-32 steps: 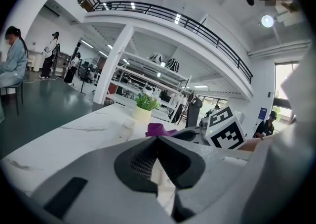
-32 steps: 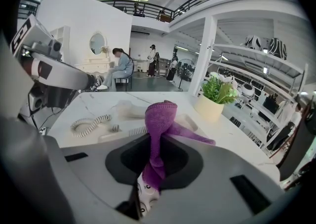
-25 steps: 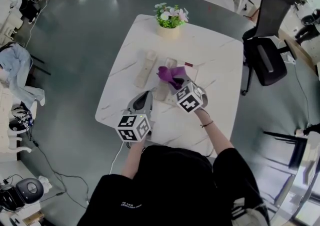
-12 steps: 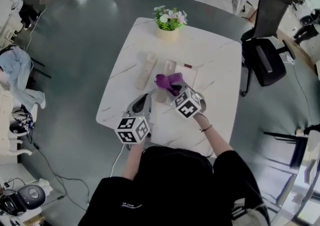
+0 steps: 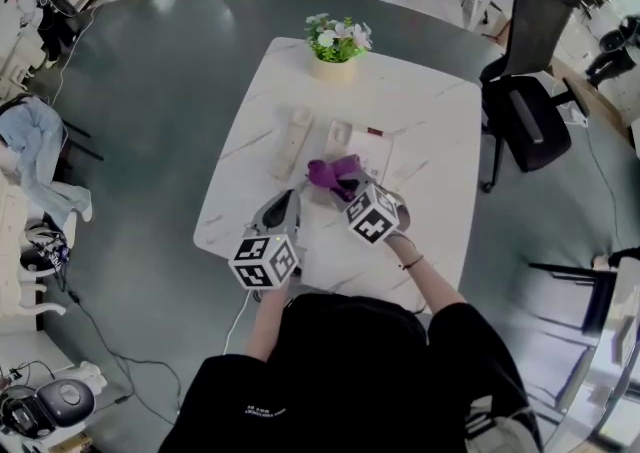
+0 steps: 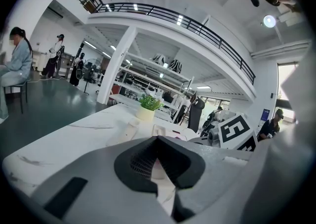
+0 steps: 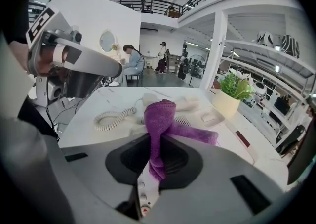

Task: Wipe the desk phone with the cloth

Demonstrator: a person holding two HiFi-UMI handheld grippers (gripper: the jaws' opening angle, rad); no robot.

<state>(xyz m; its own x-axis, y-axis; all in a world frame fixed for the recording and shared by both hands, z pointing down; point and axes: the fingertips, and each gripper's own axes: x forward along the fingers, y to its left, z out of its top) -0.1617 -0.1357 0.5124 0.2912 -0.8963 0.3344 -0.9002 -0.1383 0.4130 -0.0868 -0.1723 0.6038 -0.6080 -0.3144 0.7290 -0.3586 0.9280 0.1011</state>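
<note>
Purple cloth [image 7: 160, 119] stands bunched up between the two halves of the right claw [image 5: 347, 186], which are clamped on its lower fold; one loose end droops to the right over the cream desk phone [image 7: 188, 119], whose keypad shows directly beneath the claw. In the head view the cloth lies on the near left part of the phone base, at about the middle of the white marble tabletop [image 5: 430, 111]. The handset [image 5: 293, 141] is off the base and lies flat just beside it on the left, and its coiled cord [image 7: 112, 117] curls over the marble near that corner of the phone. The left claw [image 5: 291, 196] hovers nearer the person, left of the right one and apart from the phone, with its halves together and nothing between them; only a sliver of pale surface shows through the slot behind the tips. At the far edge a cream pot [image 5: 338, 63] holds a small green plant [image 5: 340, 33] with white and pink blooms, well apart from the phone. A small dark red object [image 5: 376, 130] lies by the phone's far side. Bare marble stretches to the left of the handset, along the right side and along the near edge. A black office chair [image 5: 530, 116] stands off the right edge on the grey floor [image 5: 150, 91].
</note>
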